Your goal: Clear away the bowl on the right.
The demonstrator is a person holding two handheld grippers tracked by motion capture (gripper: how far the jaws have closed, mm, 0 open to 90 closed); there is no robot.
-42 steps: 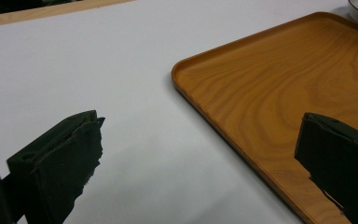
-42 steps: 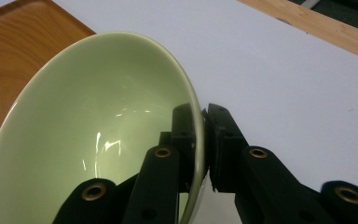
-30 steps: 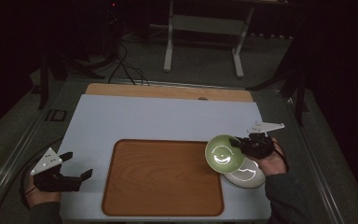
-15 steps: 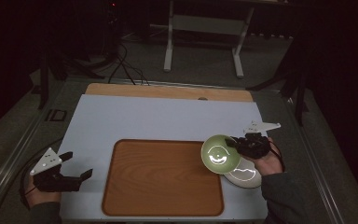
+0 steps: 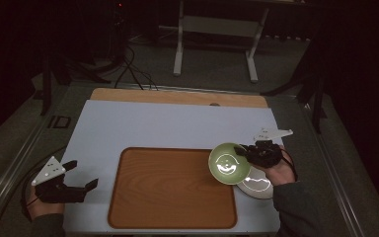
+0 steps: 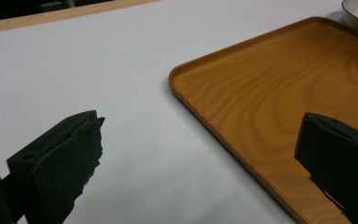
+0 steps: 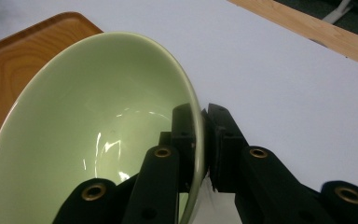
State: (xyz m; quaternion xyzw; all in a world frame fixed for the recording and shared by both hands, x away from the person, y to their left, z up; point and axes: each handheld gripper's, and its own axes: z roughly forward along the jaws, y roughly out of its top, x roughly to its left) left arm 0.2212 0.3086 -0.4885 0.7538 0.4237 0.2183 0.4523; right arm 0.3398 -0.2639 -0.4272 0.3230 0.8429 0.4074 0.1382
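A tray (image 5: 172, 190) lies on the near middle of the table (image 5: 143, 126), on the mat (image 5: 177, 128) that covers most of it. At the tray's right edge a bowl (image 5: 228, 163) hangs tilted, its rim pinched in the right claw (image 5: 250, 152), partly over the tray's right rim. Just behind and under it, right of the tray, a second bowl (image 5: 259, 185) rests on the mat. The left claw (image 5: 84, 175) sits well apart, at the mat's near left edge, left of the tray.
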